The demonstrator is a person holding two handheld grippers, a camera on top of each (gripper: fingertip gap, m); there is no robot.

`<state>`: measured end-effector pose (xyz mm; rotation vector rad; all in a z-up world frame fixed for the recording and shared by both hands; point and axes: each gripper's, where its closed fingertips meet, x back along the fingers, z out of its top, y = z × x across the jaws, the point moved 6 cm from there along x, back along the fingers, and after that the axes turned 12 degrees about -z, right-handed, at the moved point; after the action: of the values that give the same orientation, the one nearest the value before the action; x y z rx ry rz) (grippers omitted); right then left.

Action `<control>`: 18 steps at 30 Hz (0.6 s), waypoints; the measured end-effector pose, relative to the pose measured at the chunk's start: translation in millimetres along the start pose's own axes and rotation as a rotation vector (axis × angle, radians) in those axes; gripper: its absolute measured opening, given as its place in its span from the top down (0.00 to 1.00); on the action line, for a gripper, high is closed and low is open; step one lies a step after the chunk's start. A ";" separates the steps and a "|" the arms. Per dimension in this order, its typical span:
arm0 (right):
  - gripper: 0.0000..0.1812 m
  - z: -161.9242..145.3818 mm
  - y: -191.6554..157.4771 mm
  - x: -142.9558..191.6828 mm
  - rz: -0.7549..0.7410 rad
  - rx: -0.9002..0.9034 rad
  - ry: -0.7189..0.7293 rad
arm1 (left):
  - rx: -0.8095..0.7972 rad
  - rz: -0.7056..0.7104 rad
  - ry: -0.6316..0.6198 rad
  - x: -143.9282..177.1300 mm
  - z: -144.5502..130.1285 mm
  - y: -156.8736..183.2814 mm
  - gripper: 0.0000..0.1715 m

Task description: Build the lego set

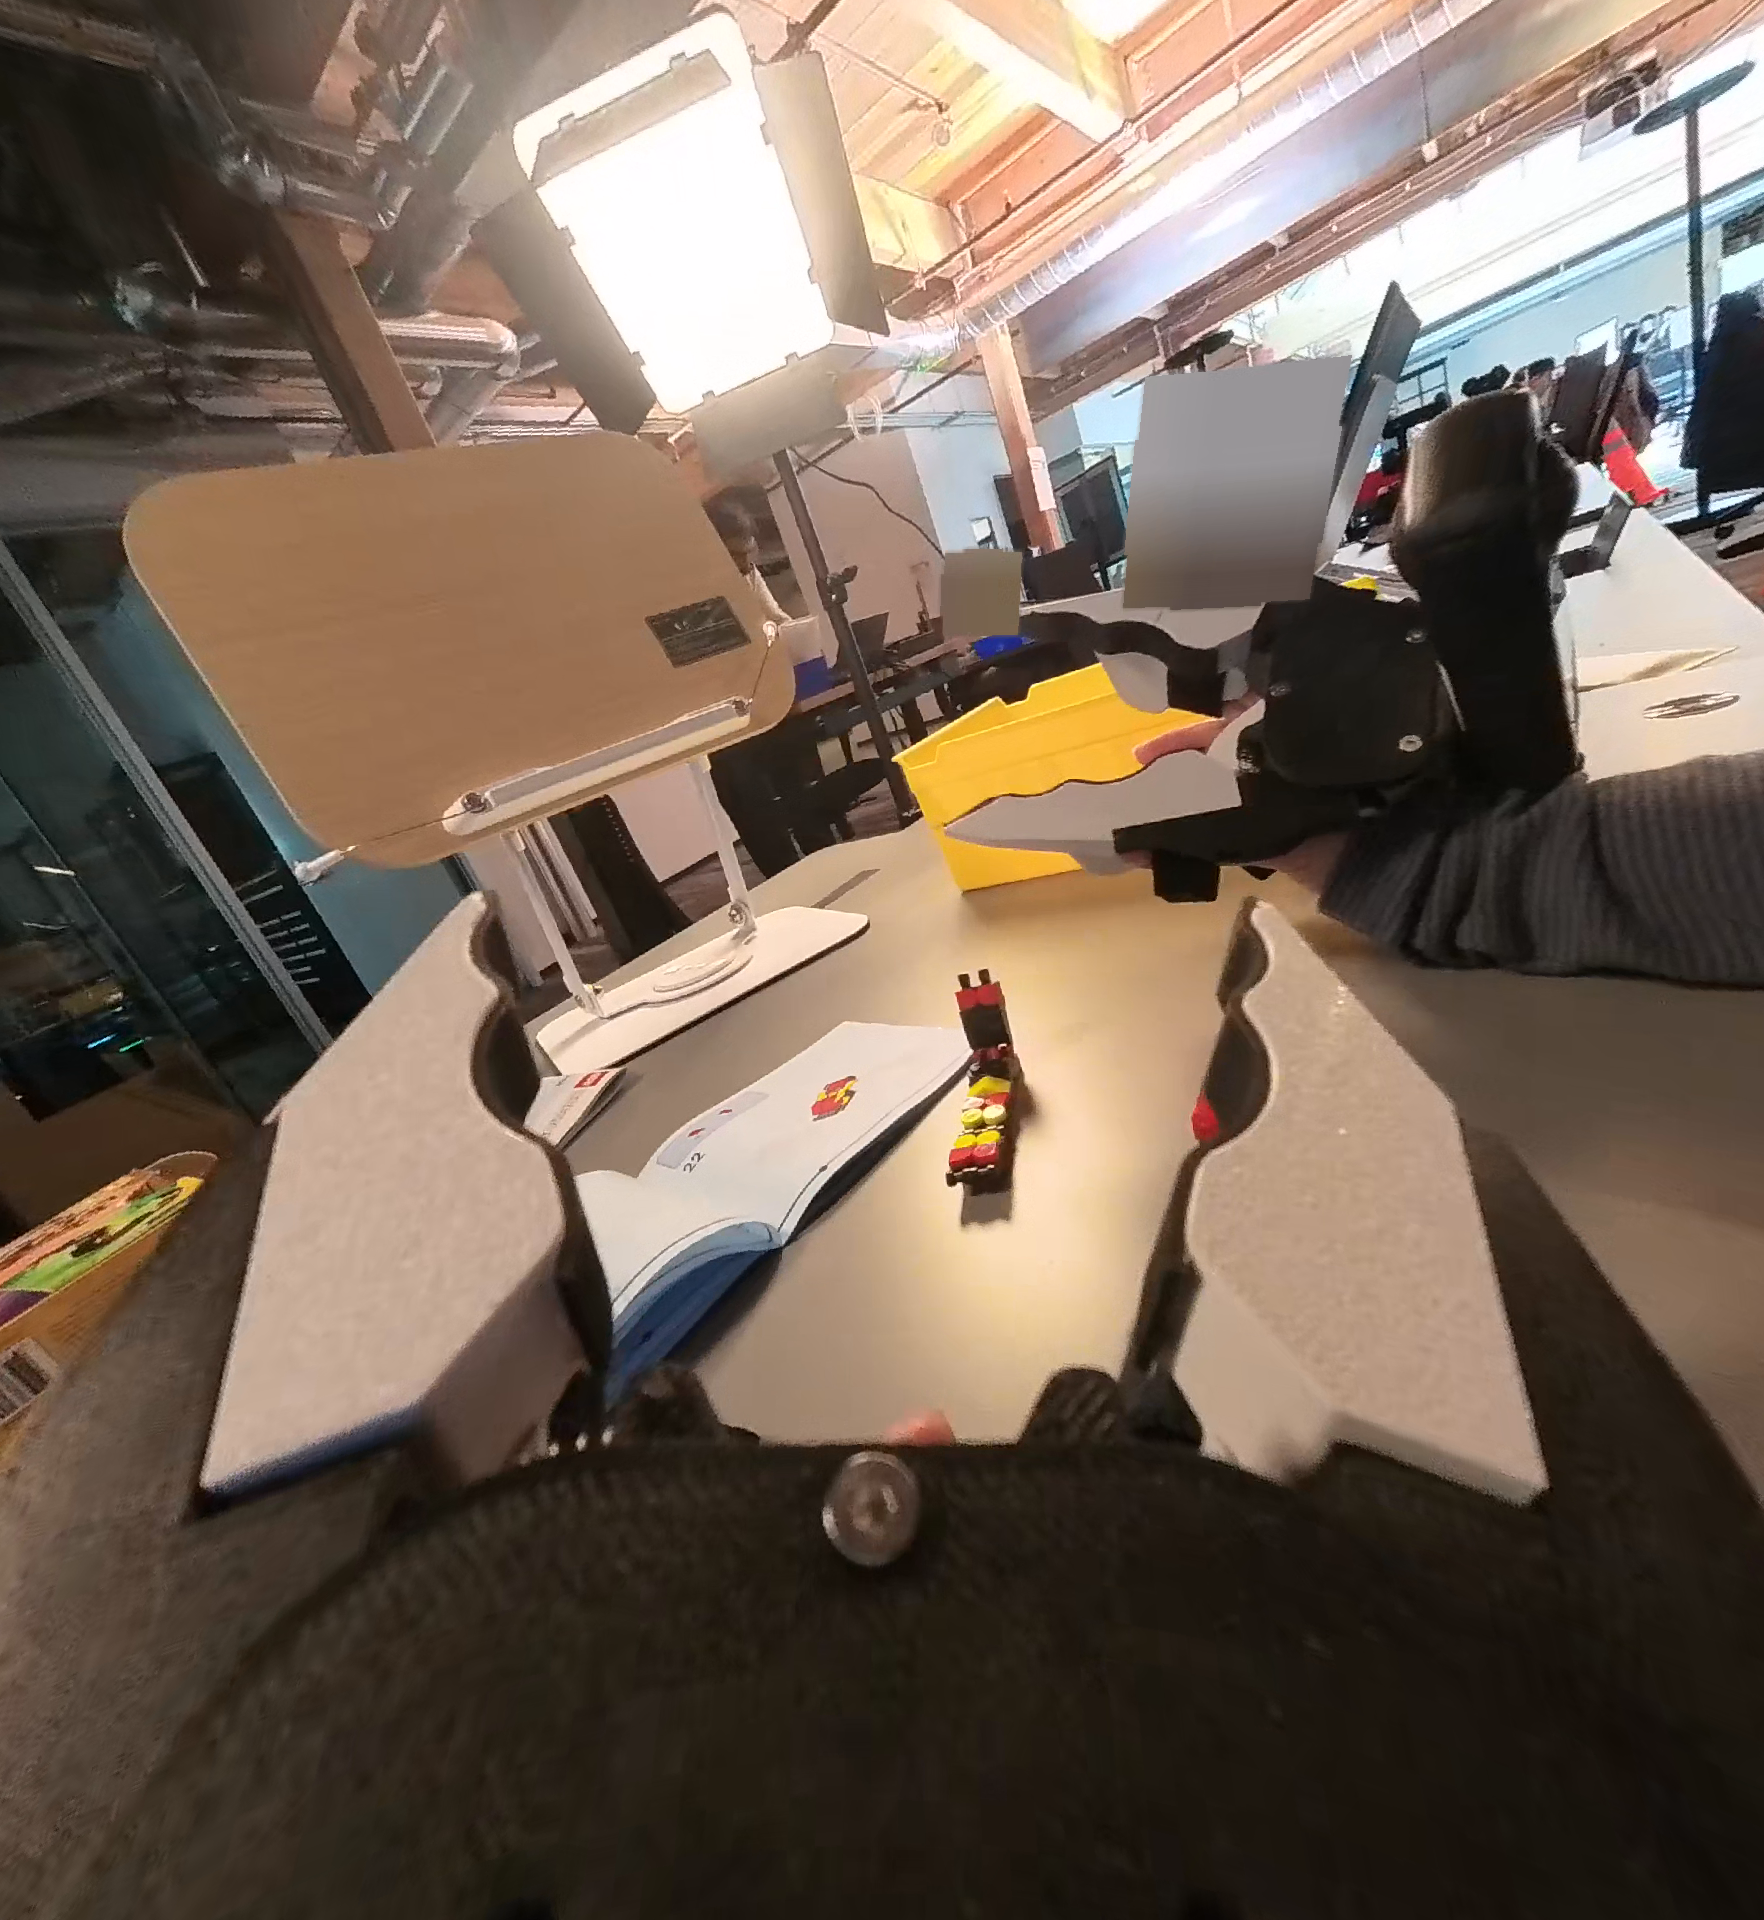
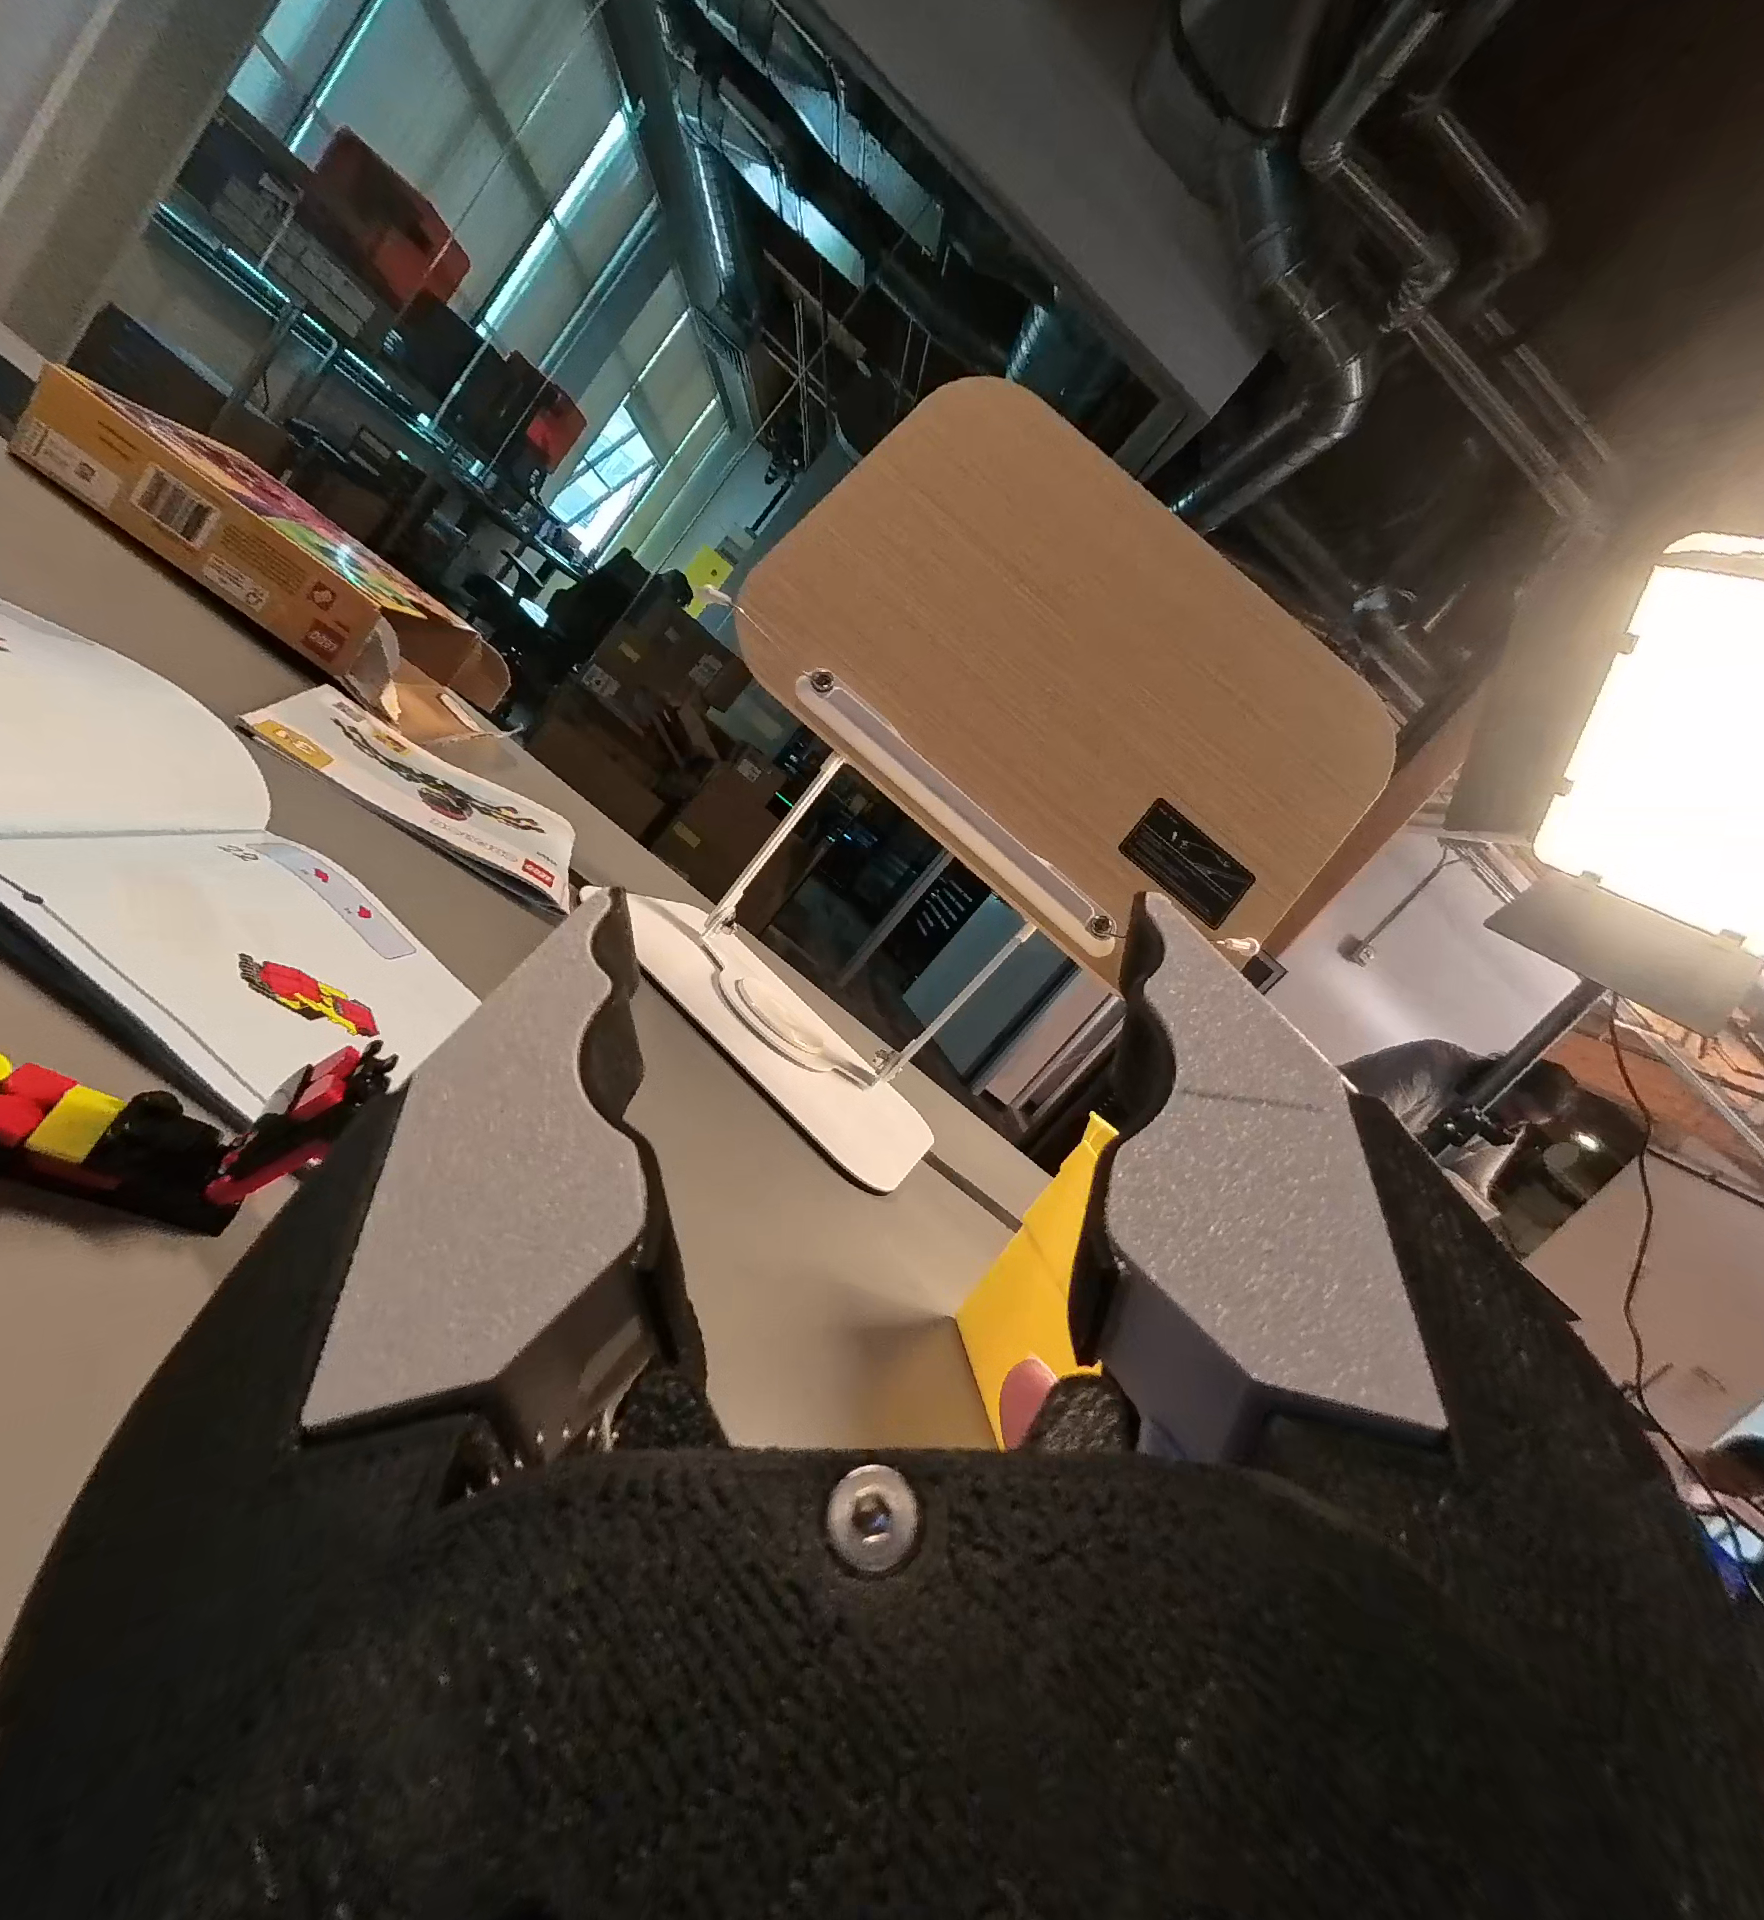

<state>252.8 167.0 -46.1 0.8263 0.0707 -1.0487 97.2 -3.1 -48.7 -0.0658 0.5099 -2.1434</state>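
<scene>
Left gripper [image 1: 862, 1029] low over the grey worktop [image 1: 1429, 1091], fingers spread wide, nothing held. A small red brick [image 1: 1205, 1117] sits by the inner face of its right finger, at 3 o'clock of the gap; can't tell if it touches the pad. Lego build [image 1: 982, 1091], a long black strip with red and yellow pieces on top, lies on the worktop in the gap, just right of the open instruction booklet [image 1: 816, 1122]. Yellow bin [image 1: 1023, 774] at 1 o'clock, well beyond the build; contents hidden by its wall. Right gripper [image 1: 1075, 727] sits in front of the bin, held by a hand in a grey sleeve [image 1: 1584, 873], fingers parted, empty. Right wrist view: right gripper [image 2: 878, 925] fingers wide, nothing between them, the yellow bin's edge [image 2: 1023, 1299] just beside the right finger at 5 o'clock; inside not visible. Build [image 2: 78, 1132] at 9 o'clock, touching the booklet's edge [image 2: 130, 831]. Second closed booklet [image 2: 421, 790] and opened set box [image 2: 234, 530] at 10 o'clock; box contents can't be seen. Wooden book stand [image 2: 1054, 665] on a white base at 12 o'clock, empty side facing away. Studio light panel [image 1: 691, 218] beyond the stand.
</scene>
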 end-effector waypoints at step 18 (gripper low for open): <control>0.50 -2.2 -0.4 -2.9 -0.001 -0.007 -0.009 | -0.047 0.013 -0.006 3.1 1.9 0.1 0.25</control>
<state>251.8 170.4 -46.6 0.8158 0.0672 -1.0529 95.8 -6.3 -47.5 -0.0950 0.5565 -2.1183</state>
